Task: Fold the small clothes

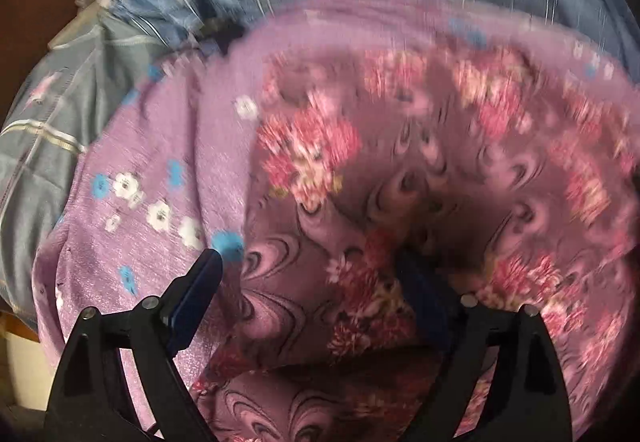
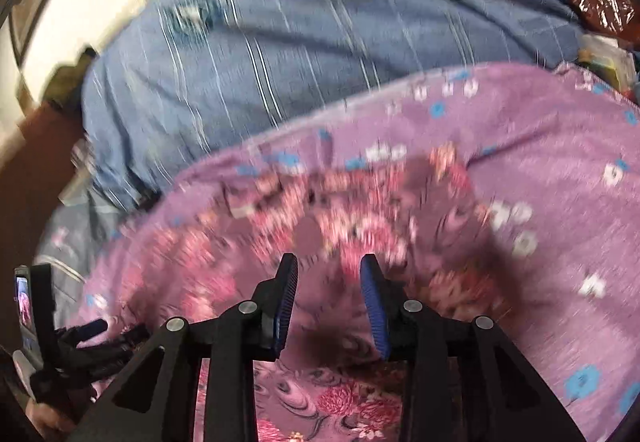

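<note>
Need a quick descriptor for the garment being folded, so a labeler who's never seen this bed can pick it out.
Start from the blue striped bedding at the back; in front of it lies a lilac sheet dotted with small blue and white flowers. On that sheet, just ahead of both grippers, is the garment: darker mauve cloth with dense pink-red flower clusters and dark swirls, unlike the sheet's sparse little blooms.

Dim, warm light; heavy motion blur, dark fisheye-curved edges.

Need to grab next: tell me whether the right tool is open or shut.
Open: the right tool shows a clear gap between its blue pads above the floral cloth, nothing clamped.
</note>
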`<state>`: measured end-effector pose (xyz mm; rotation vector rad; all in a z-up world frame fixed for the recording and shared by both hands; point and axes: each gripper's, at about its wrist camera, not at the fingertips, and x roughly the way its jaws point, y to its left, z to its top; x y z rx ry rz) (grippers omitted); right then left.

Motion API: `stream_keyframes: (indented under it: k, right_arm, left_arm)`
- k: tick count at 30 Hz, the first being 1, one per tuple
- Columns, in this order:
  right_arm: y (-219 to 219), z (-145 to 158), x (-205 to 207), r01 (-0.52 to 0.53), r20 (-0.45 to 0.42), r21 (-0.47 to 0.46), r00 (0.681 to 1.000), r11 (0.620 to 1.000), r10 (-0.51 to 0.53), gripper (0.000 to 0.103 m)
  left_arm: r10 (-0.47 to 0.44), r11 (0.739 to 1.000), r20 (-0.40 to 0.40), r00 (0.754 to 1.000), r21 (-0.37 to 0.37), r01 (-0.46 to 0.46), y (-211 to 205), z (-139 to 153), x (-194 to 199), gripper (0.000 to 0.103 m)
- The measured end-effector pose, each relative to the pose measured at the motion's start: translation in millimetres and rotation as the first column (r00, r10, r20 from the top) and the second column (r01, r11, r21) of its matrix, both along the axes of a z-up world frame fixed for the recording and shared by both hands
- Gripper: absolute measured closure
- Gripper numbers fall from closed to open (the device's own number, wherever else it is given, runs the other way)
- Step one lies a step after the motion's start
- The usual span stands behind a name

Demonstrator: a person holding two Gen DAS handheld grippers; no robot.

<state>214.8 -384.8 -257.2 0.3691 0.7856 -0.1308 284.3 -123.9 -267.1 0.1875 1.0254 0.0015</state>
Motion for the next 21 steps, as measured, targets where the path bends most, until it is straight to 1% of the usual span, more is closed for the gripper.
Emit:
stream_keyframes:
  k: [1, 2, 3, 4, 6, 8, 9, 12, 15, 17, 18, 19, 21]
  right_arm:
    - [4.2, -8.6, 6.1, -0.003, -0.038, -0.018, 0.999, 1.000, 0.002, 0.069]
    - [8.4, -19.0, 11.7, -0.006, -0.086, -0.044, 0.996, 0.999, 0.002, 0.070]
    - [11.6, -21.2, 10.3, -0.002, -0.081, -0.074, 0.997, 0.997, -0.004, 0.070]
    - [16.1, -18.6, 8.8, -0.002, -0.071, -0.105, 0.997, 0.995, -0.006, 0.070]
    - [18.4, -13.6, 2.5, -0.003, -0.064, -0.102, 0.998, 0.995, -0.003, 0.070]
    - [18.3, -8.5, -10.1, 0.017, -0.040, -0.102, 0.999, 0.995, -0.022, 0.070]
    - [18.5, -5.0, -16.3, 0.026, -0.034, -0.106, 0.999, 0.994, -0.030, 0.068]
    - [24.8, 13.4, -38.1, 0.024, 0.016, -0.136, 1.000, 0.990, -0.022, 0.068]
    - [37.1, 38.8, -60.1, -0.009, 0.049, -0.154, 0.999, 0.988, 0.017, 0.068]
    - [48.2, 59.6, -75.9, -0.030, 0.064, -0.174, 0.997, 0.984, 0.042, 0.067]
    - [54.6, 69.1, -82.2, -0.041, 0.069, -0.193, 0.996, 0.980, 0.055, 0.062]
    - [65.4, 81.0, -90.5, -0.055, 0.075, -0.222, 0.994, 0.973, 0.073, 0.060]
    - [80.7, 97.9, -106.8, -0.073, 0.092, -0.255, 0.991, 0.964, 0.100, 0.052]
  left_arm:
    - [-0.021, 1.000, -0.018, 1.000, 0.018, 0.022, -3.6, 3.4, -1.4, 0.013]
    - [-0.056, 0.998, -0.039, 0.998, 0.019, 0.056, -7.0, 7.8, -3.1, 0.013]
    - [-0.089, 0.996, -0.026, 0.996, 0.002, 0.090, -7.4, 16.6, -8.0, 0.013]
    - [-0.105, 0.994, 0.005, 0.994, -0.005, 0.105, -5.3, 26.3, -13.7, 0.013]
    - [-0.120, 0.992, 0.092, 0.988, -0.016, 0.122, 6.4, 51.8, -30.5, 0.013]
    - [-0.109, 0.992, 0.136, 0.985, -0.047, 0.117, 20.9, 68.4, -42.7, 0.013]
    - [-0.096, 0.991, 0.154, 0.983, -0.077, 0.109, 30.5, 77.0, -50.3, 0.013]
    - [-0.053, 0.981, 0.199, 0.978, -0.171, 0.088, 63.5, 97.6, -71.0, 0.012]
    - [0.019, 0.976, 0.248, 0.969, -0.216, 0.036, 100.1, 111.6, -92.0, 0.011]
    - [0.071, 0.971, 0.263, 0.962, -0.239, -0.006, 117.2, 117.8, -102.8, 0.011]
    - [0.095, 0.967, 0.268, 0.959, -0.252, -0.026, 124.7, 120.5, -108.0, 0.011]
    - [0.131, 0.960, 0.281, 0.951, -0.277, -0.050, 133.7, 126.5, -115.3, 0.011]
    - [0.172, 0.947, 0.314, 0.934, -0.313, -0.069, 140.4, 140.6, -131.2, 0.011]
